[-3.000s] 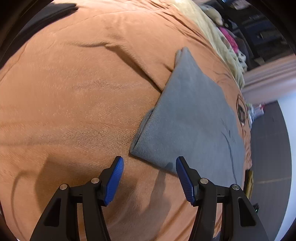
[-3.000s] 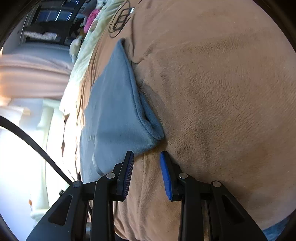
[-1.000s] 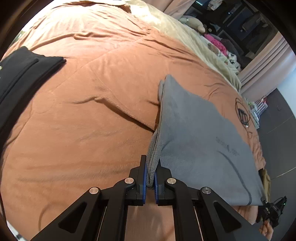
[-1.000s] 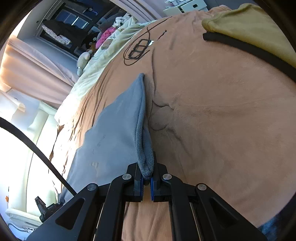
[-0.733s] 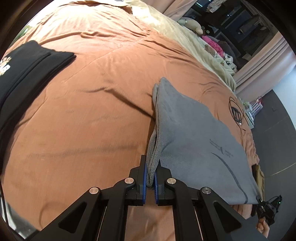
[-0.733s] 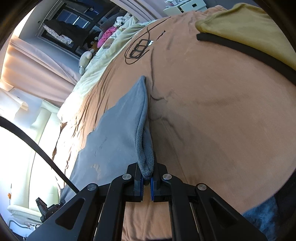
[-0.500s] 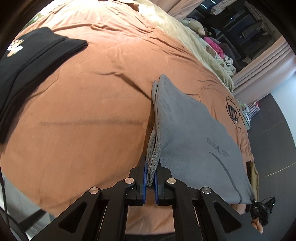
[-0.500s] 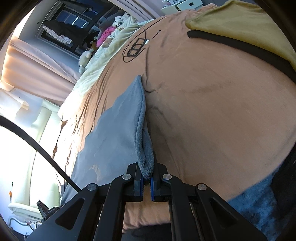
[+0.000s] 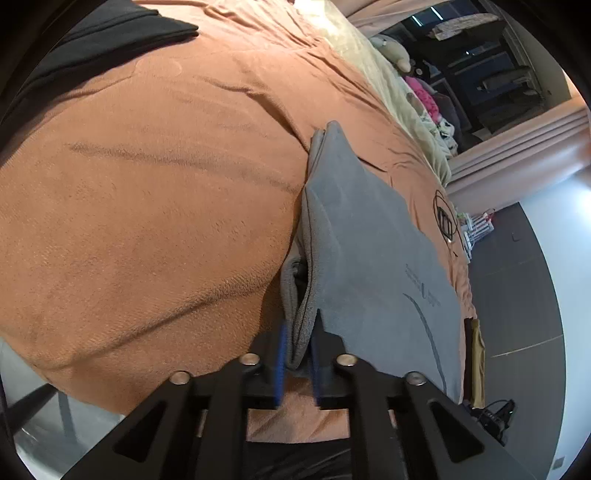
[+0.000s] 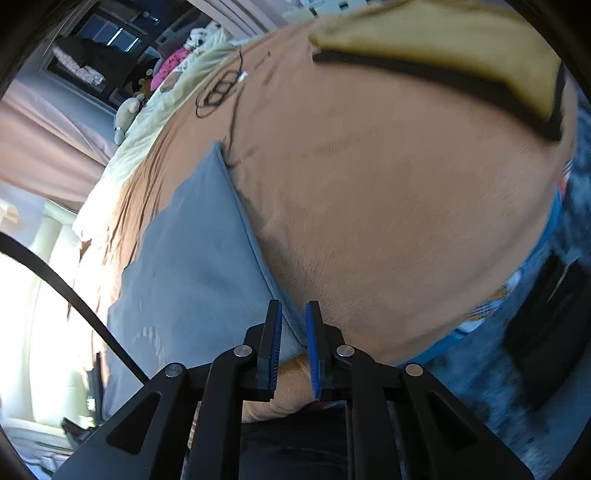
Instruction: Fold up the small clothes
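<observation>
A grey folded garment (image 9: 369, 258) lies flat on the orange blanket (image 9: 147, 184), close to the bed's near edge. My left gripper (image 9: 298, 332) sits at its near left corner. The jaws are opening, and the folded edge hangs slack between the blue pads (image 9: 282, 350) with a gap on its right side. In the right wrist view the same grey garment (image 10: 192, 258) runs away to the left. My right gripper (image 10: 293, 306) is at its near right corner. Its jaws are opening too, and the corner lies loose between them.
A black garment (image 9: 92, 33) lies at the far left of the bed. A yellow garment with black trim (image 10: 443, 48) lies at the far right. A coiled black cable (image 10: 218, 92) rests on the blanket beyond the grey garment. Dark floor runs along the bed's right side.
Both grippers, shut on the garment's near edge, drew it toward the bed's near edge. Both have now parted their jaws, and the edge has gone slack.
</observation>
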The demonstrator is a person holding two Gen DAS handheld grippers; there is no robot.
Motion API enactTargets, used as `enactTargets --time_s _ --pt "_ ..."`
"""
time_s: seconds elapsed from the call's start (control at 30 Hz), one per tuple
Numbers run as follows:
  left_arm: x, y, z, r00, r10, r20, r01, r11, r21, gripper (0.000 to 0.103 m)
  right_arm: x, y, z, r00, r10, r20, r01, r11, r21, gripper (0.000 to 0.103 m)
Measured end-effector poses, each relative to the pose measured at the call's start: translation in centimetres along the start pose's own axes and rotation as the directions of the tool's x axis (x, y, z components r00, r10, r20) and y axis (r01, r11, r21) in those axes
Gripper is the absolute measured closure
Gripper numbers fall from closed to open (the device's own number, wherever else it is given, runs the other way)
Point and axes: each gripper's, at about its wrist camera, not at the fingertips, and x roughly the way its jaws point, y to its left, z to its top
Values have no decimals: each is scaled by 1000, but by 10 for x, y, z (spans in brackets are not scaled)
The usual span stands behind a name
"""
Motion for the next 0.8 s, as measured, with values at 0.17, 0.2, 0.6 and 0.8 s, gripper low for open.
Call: enactTargets --time_s 0.17,0.2,0.6,0.8 --pt "-9 2 -2 999 -37 31 36 999 12 39 -34 39 -11 997 -18 71 26 992 -121 92" --pt "-9 3 -2 999 -42 26 42 999 12 39 -38 51 -15 997 -12 77 23 988 -151 92" --pt "2 21 -10 996 -74 -48 72 997 -29 39 -38 140 -66 996 50 68 -21 929 -368 92" --pt "12 23 -9 995 -82 -63 81 996 -29 39 -6 164 -76 998 46 -42 -60 899 -435 93"
